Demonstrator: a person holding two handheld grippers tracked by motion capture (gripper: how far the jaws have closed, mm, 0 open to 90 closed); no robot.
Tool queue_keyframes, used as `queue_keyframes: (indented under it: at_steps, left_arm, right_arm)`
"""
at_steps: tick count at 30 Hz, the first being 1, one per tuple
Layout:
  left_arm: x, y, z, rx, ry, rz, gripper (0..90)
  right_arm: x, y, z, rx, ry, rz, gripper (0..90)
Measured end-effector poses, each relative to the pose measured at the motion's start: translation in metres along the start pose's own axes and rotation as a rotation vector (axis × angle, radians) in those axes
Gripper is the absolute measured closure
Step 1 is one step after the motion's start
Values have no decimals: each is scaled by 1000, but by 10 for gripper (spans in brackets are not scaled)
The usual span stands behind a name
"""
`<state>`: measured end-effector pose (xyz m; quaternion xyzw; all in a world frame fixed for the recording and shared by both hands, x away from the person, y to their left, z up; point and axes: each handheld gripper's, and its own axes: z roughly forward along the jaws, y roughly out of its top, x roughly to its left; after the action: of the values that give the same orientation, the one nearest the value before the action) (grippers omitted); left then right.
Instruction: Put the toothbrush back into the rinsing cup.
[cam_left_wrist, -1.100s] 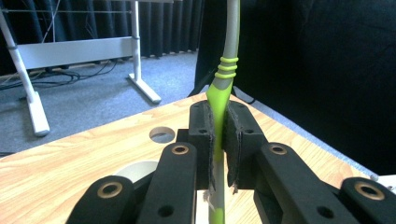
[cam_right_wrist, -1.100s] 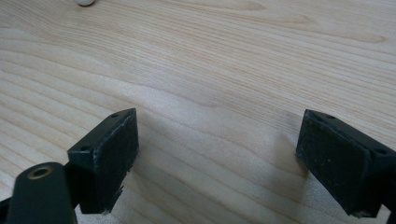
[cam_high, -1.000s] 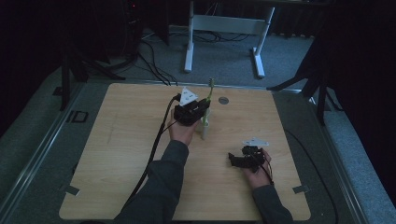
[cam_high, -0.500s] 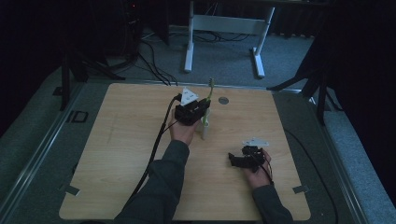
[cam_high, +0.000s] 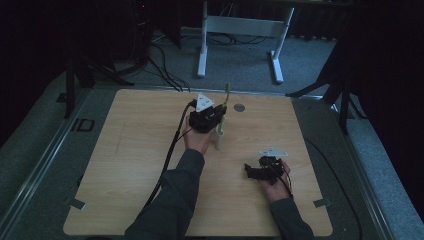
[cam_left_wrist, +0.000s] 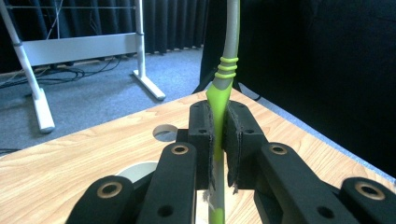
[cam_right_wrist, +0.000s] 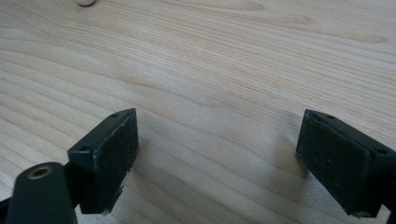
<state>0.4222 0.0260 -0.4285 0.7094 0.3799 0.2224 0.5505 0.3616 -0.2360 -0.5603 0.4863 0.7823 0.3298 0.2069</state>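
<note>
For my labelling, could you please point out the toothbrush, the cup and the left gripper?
toothbrush (cam_left_wrist: 218, 100): left gripper view, green part of the handle.
cup (cam_high: 218, 140): high view, its side wall.
left gripper (cam_left_wrist: 218, 135): left gripper view, between its fingers.
</note>
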Motion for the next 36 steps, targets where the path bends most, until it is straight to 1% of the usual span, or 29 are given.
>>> queue_keyframes:
  at_steps: [5,12,16,18,22,23,24,25,26,27,28,30,31,33,36]
  left_arm:
    - [-3,-2,3,13,5,14,817]
    - [-2,-5,6,33,5,23,816]
    - [-2,-6,6,39,-2,23,814]
    - [-3,-7,6,45,-6,30,814]
    - [-5,-10,5,64,-11,43,813]
    - [-7,-12,4,84,-1,52,808]
    - [-7,-12,4,84,-1,52,798]
    - [-7,-13,4,98,3,56,798]
    - [-7,-14,4,112,0,50,741]
    - [-9,-20,1,124,21,59,565]
    - [-9,-20,1,124,21,59,514]
    - [-6,-27,-3,146,18,51,441]
    - [-6,-27,-3,146,18,51,418]
    - [-2,-30,-7,145,12,35,394]
    - [-1,-31,-8,148,11,33,368]
  right_arm:
    - [0,0,0,0,0,0,126]
    - [0,0,0,1,0,-1,126]
    - [0,0,0,0,0,-1,126]
    - [0,0,0,0,0,-1,126]
    - [0,0,0,0,0,0,126]
    - [0,0,0,0,1,1,126]
    - [0,0,0,0,1,1,126]
    - [0,0,0,0,1,1,126]
    - [0,0,0,0,1,1,126]
    - [0,0,0,0,1,0,126]
    - [0,0,0,0,1,0,126]
    - [0,0,0,0,1,1,126]
    - [0,0,0,0,0,-1,126]
    - [0,0,0,-1,0,1,126]
    - [0,0,0,-1,0,0,126]
